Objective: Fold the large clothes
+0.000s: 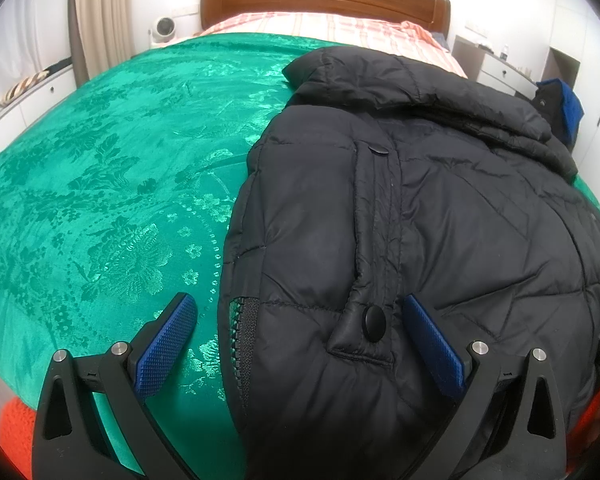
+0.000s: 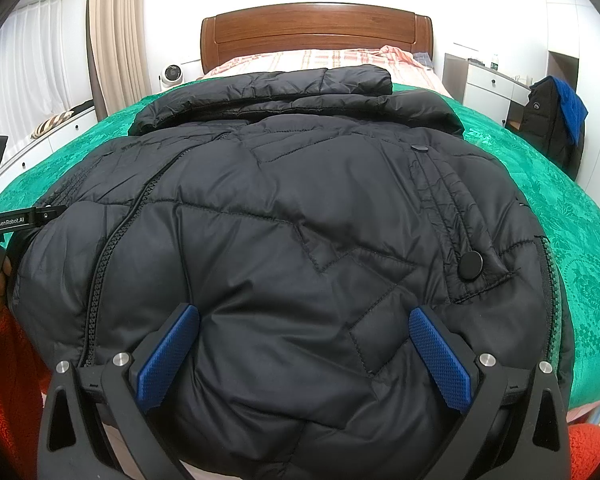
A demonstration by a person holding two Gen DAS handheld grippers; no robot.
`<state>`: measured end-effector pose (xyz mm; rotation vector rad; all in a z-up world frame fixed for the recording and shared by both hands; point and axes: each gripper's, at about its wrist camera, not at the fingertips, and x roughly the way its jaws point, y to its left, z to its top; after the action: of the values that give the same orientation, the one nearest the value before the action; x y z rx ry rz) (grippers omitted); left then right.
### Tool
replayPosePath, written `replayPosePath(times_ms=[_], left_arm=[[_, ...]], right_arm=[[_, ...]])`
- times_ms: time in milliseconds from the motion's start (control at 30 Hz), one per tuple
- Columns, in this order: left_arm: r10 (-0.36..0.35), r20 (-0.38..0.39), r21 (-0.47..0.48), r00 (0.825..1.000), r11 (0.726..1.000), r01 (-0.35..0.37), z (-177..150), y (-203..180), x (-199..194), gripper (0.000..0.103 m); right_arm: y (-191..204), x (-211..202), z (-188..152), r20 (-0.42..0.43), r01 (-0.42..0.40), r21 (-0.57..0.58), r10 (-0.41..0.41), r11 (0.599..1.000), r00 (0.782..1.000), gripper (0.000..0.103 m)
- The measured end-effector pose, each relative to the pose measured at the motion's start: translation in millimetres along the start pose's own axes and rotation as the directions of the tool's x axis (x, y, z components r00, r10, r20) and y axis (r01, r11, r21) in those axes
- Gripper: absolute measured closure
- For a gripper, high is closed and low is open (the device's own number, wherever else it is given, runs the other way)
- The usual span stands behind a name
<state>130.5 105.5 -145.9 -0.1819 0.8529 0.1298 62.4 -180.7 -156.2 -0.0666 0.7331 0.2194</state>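
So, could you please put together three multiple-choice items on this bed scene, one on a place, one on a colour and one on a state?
1. Where does the black puffer jacket lie?
A. on the green bedspread
B. on a chair
C. on the floor

2. What colour are the pads of the left gripper?
A. red
B. blue
C. white

3. How does the right gripper stand?
A. shut on the collar
B. shut on a sleeve
C. open over the jacket

Answers:
1. A, since green cloth shows around the jacket on both sides.
2. B, since both textured pads are blue in the left wrist view.
3. C, since its fingers stand wide apart with jacket fabric showing between them, nothing pinched.
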Motion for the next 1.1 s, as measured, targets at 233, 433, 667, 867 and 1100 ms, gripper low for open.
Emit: replayPosePath(times_ms=[233,433,667,867,1100], left_arm=[[0.018,-0.005,-0.004,1.0,1.0,-0.018,2.2,-0.4,0.0,0.0],[0.022,-0.008,-0.002,1.0,1.0,-0.022,2.9,-1.4,0.6,0.0],[0.012,-0.014,-0.002,1.0,1.0,-0.012,4.1,0.6,2.4,0.0],[0.013,-0.016,-0.003,1.0,1.0,-0.013,4.0,0.1,2.2,0.0],[0.027,-0.029,0.004,0.999,1.0,-0.027,2.7,-2.2,-1.2,0.0]], right_arm=[[0.1,-0.2,-1.0,0.0,-0.003,-0.003,0.003,1.0,1.0,0.0],[1.8,0.8,-2.6,0.006,0.012,-0.01,-0.012,1.0,1.0,0.0],[4.4,1.9,-4.2,0.011,0.029,-0.017,-0.029,0.999,1.0,0.0],[6.4,2.4,-5.2,0.018,0.034,-0.022,-0.034,0.999,0.999,0.0],[6.4,1.8,-6.0,0.015,0.028,-0.021,-0.027,0.999,1.0,0.0]])
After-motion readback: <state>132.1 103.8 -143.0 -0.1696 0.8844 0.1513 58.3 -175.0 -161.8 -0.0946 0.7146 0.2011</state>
